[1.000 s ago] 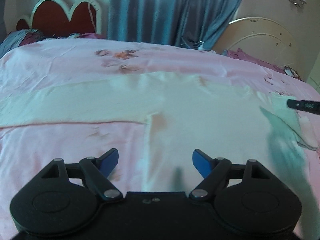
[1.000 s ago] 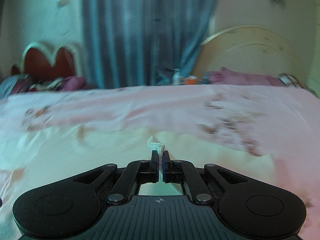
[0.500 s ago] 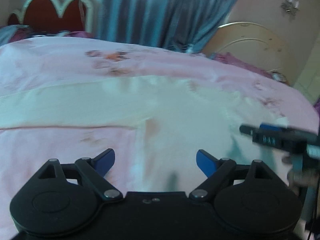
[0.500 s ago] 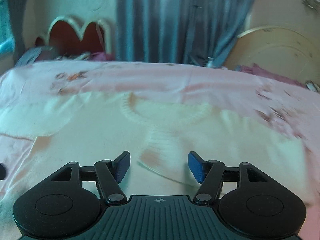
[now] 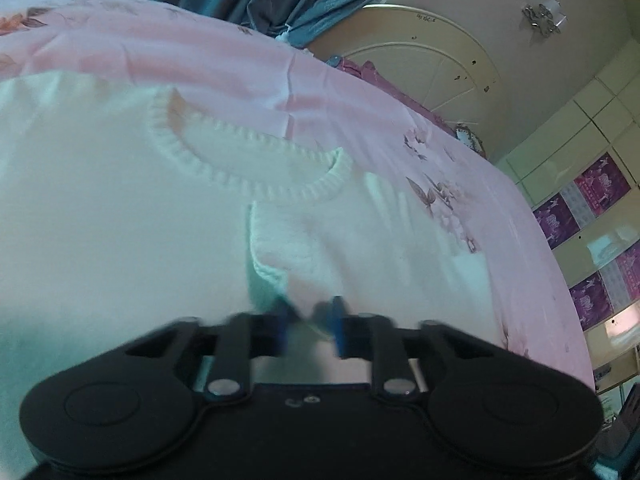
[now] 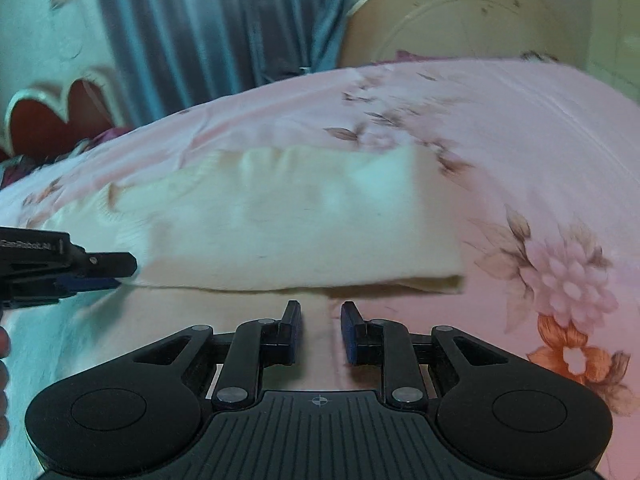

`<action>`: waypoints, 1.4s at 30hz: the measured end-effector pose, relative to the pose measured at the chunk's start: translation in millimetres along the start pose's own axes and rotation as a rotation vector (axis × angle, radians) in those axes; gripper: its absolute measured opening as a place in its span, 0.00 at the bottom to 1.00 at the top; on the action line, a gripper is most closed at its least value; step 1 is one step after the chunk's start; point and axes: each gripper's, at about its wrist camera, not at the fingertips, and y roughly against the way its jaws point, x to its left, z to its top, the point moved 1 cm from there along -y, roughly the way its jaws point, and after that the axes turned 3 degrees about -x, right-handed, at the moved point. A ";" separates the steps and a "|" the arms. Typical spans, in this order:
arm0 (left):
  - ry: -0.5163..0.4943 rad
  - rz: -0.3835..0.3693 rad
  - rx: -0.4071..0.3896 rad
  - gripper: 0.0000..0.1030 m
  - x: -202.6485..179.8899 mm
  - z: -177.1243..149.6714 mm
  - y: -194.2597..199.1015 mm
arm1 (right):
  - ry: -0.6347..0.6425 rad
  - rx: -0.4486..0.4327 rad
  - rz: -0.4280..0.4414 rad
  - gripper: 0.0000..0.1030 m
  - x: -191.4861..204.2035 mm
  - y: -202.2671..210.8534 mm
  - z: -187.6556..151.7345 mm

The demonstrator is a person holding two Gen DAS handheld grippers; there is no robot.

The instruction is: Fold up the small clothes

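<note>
A cream knit sweater (image 5: 120, 216) lies flat on the pink bed, its ribbed neckline (image 5: 240, 172) facing me in the left wrist view. A sleeve cuff (image 5: 272, 268) is folded over the body. My left gripper (image 5: 310, 322) is blurred, its jaws narrowed with a gap, low over the sweater just below the cuff. In the right wrist view the sweater (image 6: 280, 224) shows a folded edge. My right gripper (image 6: 320, 330) is partly open and empty just in front of that edge. The left gripper (image 6: 100, 270) shows at the left, at the sweater's edge.
The pink floral bedsheet (image 6: 520, 160) covers the bed all around the sweater. A red scalloped headboard (image 6: 52, 116) and blue curtains (image 6: 220, 32) stand behind. A cream headboard (image 5: 420, 64) and wall cabinets (image 5: 592, 208) are at the right.
The right gripper let go of the sleeve and opened, then narrowed and swung toward the sweater's right side. The left gripper moved right to the folded cuff and its jaws narrowed.
</note>
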 end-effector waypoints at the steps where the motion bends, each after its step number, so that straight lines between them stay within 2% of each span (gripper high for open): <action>1: -0.003 0.004 -0.011 0.03 -1.4 1.6 0.9 | -0.014 0.003 0.005 0.22 -4.2 -0.3 0.2; 5: -0.045 0.043 -0.157 0.03 2.6 18.0 41.7 | -0.024 0.002 0.011 0.22 -7.3 -1.8 2.5; 8: -0.039 0.091 -0.214 0.03 25.7 23.9 75.4 | -0.035 -0.002 0.016 0.22 -9.0 -3.0 3.1; 13: -0.018 0.169 -0.220 0.03 61.2 20.7 98.7 | -0.023 -0.008 0.013 0.22 -6.4 -6.2 4.8; 24: 0.035 0.212 -0.236 0.03 90.8 17.0 113.4 | 0.011 -0.007 -0.010 0.22 -1.4 -9.6 8.0; 29: 0.037 0.220 -0.198 0.03 104.4 16.9 109.7 | 0.030 -0.025 0.008 0.22 0.9 -11.3 9.2; 31: 0.034 0.227 -0.179 0.03 106.7 13.4 104.5 | 0.062 -0.018 -0.003 0.06 3.1 -15.2 8.3; 34: 0.042 0.232 -0.162 0.03 111.4 7.1 98.6 | 0.079 -0.017 -0.032 0.04 3.9 -16.5 8.0; 36: 0.050 0.229 -0.158 0.08 113.4 6.6 99.5 | 0.091 -0.003 -0.035 0.04 3.4 -12.1 9.9; 38: 0.055 0.233 -0.175 0.25 113.9 7.7 107.6 | 0.089 -0.037 -0.037 0.05 -0.1 2.2 13.2; 40: 0.008 0.272 -0.245 0.31 107.0 8.9 122.7 | 0.079 -0.079 -0.013 0.05 -1.4 13.6 21.1; 42: -0.031 0.276 -0.292 0.31 99.9 14.4 128.5 | 0.088 -0.103 0.026 0.05 4.7 11.8 33.5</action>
